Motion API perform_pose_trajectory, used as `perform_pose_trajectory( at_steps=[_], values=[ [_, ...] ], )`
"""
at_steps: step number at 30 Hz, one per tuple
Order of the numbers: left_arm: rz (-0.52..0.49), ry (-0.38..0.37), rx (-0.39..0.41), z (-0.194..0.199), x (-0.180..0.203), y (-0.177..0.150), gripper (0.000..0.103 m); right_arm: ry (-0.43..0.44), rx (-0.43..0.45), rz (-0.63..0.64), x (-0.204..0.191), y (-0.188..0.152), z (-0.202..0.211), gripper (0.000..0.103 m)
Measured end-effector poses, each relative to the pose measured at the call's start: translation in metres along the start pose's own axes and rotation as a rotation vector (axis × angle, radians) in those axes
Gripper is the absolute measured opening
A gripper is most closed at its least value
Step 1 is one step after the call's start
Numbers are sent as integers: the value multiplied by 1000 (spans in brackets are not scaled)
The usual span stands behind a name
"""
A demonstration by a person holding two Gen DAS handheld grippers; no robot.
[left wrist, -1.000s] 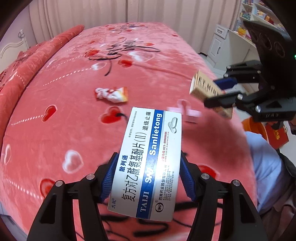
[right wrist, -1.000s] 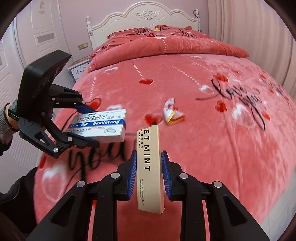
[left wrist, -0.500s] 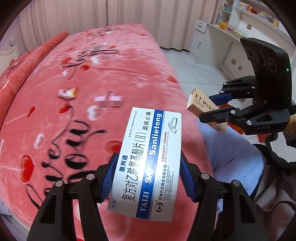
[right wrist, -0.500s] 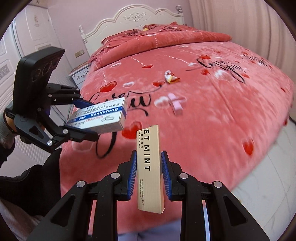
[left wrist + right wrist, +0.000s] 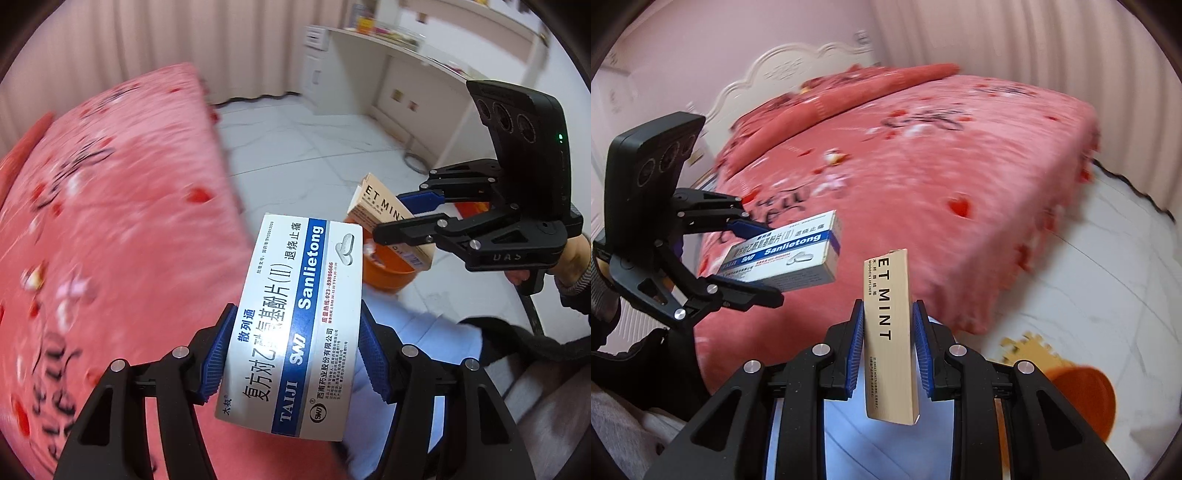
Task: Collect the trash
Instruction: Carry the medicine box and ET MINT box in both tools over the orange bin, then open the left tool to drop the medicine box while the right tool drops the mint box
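Note:
My left gripper (image 5: 295, 350) is shut on a white and blue medicine box (image 5: 295, 325), held in the air off the bed's edge; both also show in the right wrist view, the gripper (image 5: 764, 258) and the box (image 5: 783, 254). My right gripper (image 5: 888, 354) is shut on a slim tan box marked MINT (image 5: 890, 332), also seen in the left wrist view (image 5: 388, 221). An orange bin (image 5: 384, 269) stands on the floor below the tan box, partly hidden; it shows at the lower right in the right wrist view (image 5: 1086, 391). A crumpled wrapper (image 5: 834, 158) lies on the bed.
The red heart-patterned bed (image 5: 122, 229) fills the left. White tiled floor (image 5: 314, 147) lies beyond its corner, with a white desk and cabinet (image 5: 369, 81) and curtains behind. A yellow foam mat piece (image 5: 1030, 347) lies by the bin. My legs are below the grippers.
Both grippers swung right, away from the bed toward the floor, still holding their boxes. The orange bin has come into view under the tan box.

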State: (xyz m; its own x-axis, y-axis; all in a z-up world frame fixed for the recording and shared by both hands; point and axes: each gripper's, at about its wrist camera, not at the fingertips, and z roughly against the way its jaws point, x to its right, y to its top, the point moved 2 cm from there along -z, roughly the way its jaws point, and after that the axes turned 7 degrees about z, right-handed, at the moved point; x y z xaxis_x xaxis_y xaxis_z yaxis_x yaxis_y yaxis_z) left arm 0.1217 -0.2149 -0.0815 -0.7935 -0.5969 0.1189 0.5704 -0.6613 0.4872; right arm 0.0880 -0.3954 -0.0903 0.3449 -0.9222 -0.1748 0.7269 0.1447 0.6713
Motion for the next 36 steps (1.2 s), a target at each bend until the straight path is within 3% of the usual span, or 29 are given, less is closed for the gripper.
perform_pose_trajectory(
  at_steps=[11, 20, 31, 35, 36],
  values=[
    [-192, -122, -75, -83, 86, 62, 64, -188, 4, -229, 118, -84, 65, 26],
    [-248, -214, -128, -145, 141, 92, 64, -280, 3, -377, 196, -141, 92, 26],
    [-242, -194, -194, -187, 155, 98, 64, -278, 0, -445, 232, -159, 77, 27],
    [-247, -180, -206, -193, 164, 103, 69, -284, -10, -454, 235, -158, 68, 30],
    [-248, -175, -204, -194, 164, 103, 70, -280, -13, -459, 236, -158, 66, 35]
  ],
)
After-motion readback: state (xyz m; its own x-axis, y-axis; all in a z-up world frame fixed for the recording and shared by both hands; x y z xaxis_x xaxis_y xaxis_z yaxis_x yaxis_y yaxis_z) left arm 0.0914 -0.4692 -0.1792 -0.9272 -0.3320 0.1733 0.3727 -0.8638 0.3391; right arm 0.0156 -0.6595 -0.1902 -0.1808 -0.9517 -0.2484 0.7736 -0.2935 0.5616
